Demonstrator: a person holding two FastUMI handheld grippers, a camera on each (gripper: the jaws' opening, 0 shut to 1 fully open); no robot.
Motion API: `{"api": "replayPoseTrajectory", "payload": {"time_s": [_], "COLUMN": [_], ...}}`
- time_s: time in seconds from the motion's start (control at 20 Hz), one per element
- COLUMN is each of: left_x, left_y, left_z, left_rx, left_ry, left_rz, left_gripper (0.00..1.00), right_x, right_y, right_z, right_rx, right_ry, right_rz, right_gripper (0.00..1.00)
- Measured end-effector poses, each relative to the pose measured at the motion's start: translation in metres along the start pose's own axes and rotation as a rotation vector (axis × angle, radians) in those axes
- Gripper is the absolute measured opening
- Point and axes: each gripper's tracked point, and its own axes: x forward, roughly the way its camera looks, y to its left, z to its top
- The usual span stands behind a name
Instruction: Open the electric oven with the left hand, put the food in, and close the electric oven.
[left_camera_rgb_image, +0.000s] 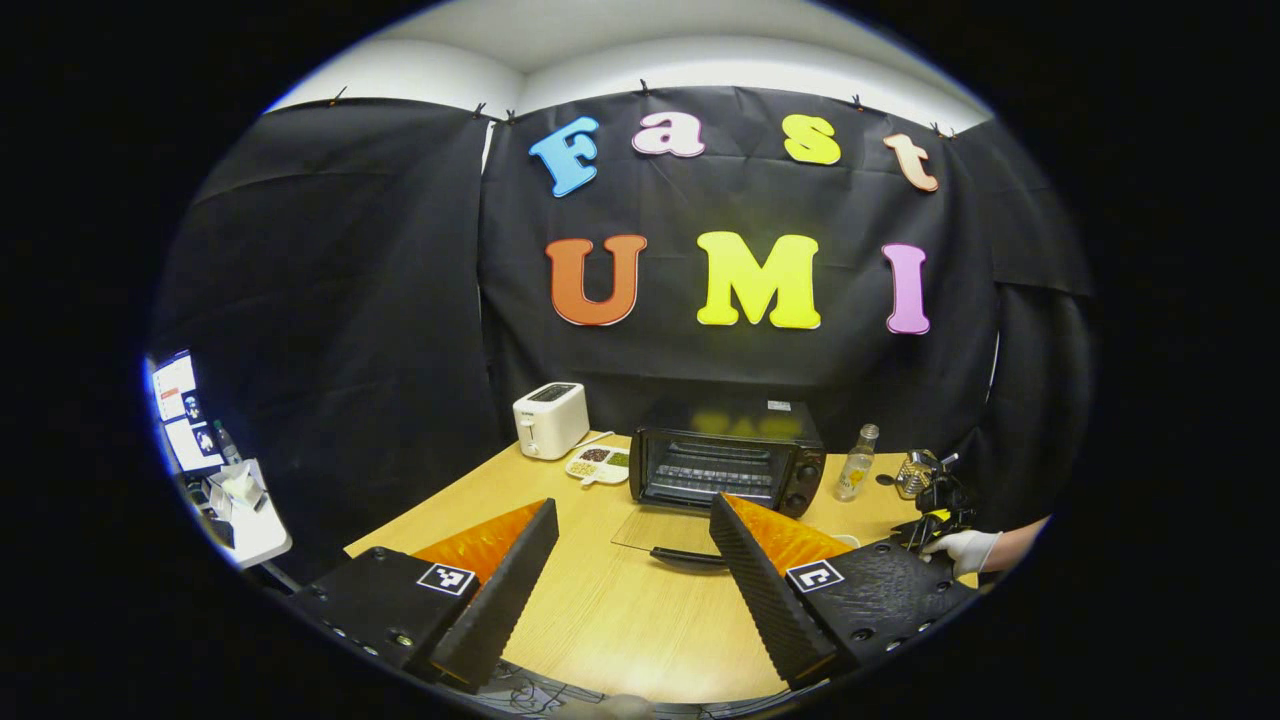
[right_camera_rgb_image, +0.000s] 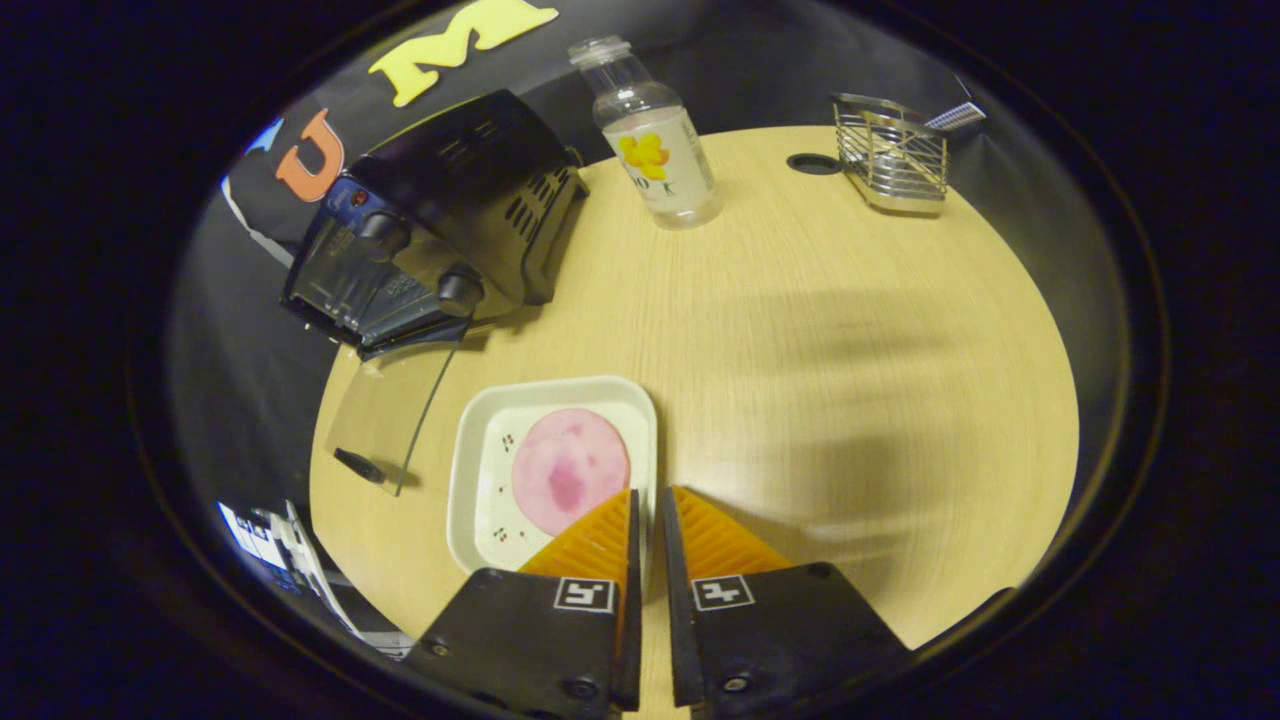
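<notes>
The black electric oven (left_camera_rgb_image: 725, 455) stands at the back of the wooden table, its glass door (left_camera_rgb_image: 665, 530) folded down flat with the dark handle (left_camera_rgb_image: 685, 555) toward me. My left gripper (left_camera_rgb_image: 632, 508) hovers open in front of that door, nothing between its fingers. In the right gripper view the oven (right_camera_rgb_image: 450, 220) lies upper left with its door (right_camera_rgb_image: 390, 420) down. A white square plate (right_camera_rgb_image: 480, 450) carries a round pink slice of food (right_camera_rgb_image: 570, 470). My right gripper (right_camera_rgb_image: 650, 495) is shut on the plate's right rim. A gloved hand (left_camera_rgb_image: 965, 548) holds that gripper (left_camera_rgb_image: 935, 510) at the table's right.
A white toaster (left_camera_rgb_image: 550, 418) and a small divided dish (left_camera_rgb_image: 598, 462) sit left of the oven. A clear bottle (right_camera_rgb_image: 655, 140) and a wire rack (right_camera_rgb_image: 890, 150) stand to the oven's right. A side table (left_camera_rgb_image: 235, 500) with papers is at far left.
</notes>
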Motion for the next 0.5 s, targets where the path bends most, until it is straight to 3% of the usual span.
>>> {"api": "replayPoseTrajectory", "payload": {"time_s": [0.05,0.2,0.35,0.5], "left_x": [0.001,0.004,0.006,0.005], "left_y": [0.001,0.001,0.001,0.003], "left_z": [-0.001,0.0,-0.002,0.0], "left_rx": [-0.006,-0.022,-0.041,-0.056], "left_ry": [0.002,-0.002,-0.006,-0.015], "left_rz": [0.002,0.01,0.019,0.028], "left_gripper": [0.98,0.98,0.98,0.98], "right_x": [0.0,0.003,0.001,0.001], "right_y": [0.001,0.0,0.0,0.01], "right_z": [0.0,0.001,0.003,0.001], "right_rx": [-0.001,0.06,0.198,0.301], "right_ry": [0.026,0.102,0.169,0.163], "right_rz": [0.002,0.03,0.121,0.233], "right_gripper": [0.1,0.04,0.04,0.04]}}
